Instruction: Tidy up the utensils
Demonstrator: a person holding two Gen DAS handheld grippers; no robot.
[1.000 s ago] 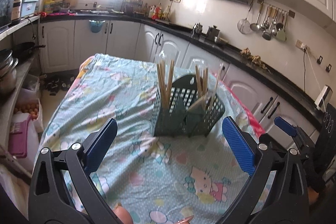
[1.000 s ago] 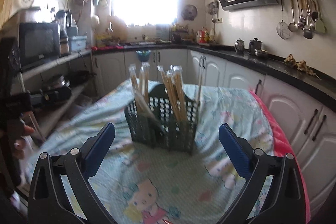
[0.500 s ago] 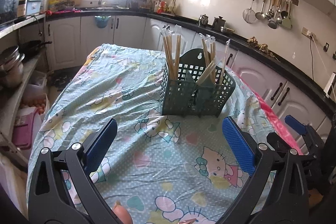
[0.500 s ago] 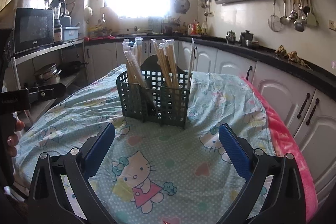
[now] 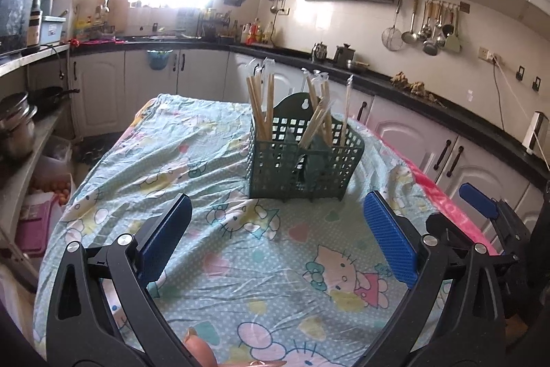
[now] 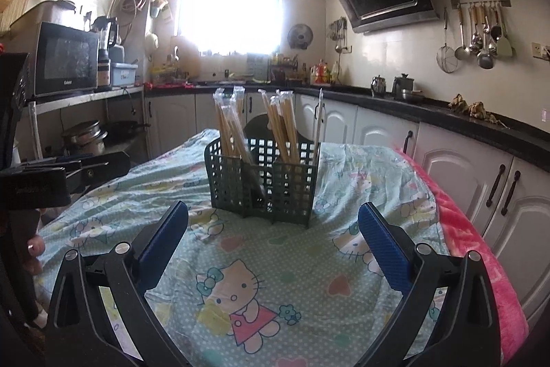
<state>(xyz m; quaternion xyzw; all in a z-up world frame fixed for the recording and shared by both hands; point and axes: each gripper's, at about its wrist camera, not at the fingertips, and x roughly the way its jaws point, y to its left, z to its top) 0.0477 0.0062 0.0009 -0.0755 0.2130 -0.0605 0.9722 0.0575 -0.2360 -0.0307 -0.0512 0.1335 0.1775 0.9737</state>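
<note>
- Distance from both grippers, left [image 5: 275,229] and right [image 6: 273,229], to the basket [image 5: 302,165] has grown; jaws open, empty.
- Chopsticks [image 6: 233,126] stand inside the basket, mid-surface; sorting looks finished.

Basket [image 6: 261,184] walls hide the chopsticks' [image 6: 230,126] lower ends; the frame edge crops the hand [image 6: 32,258].
</note>
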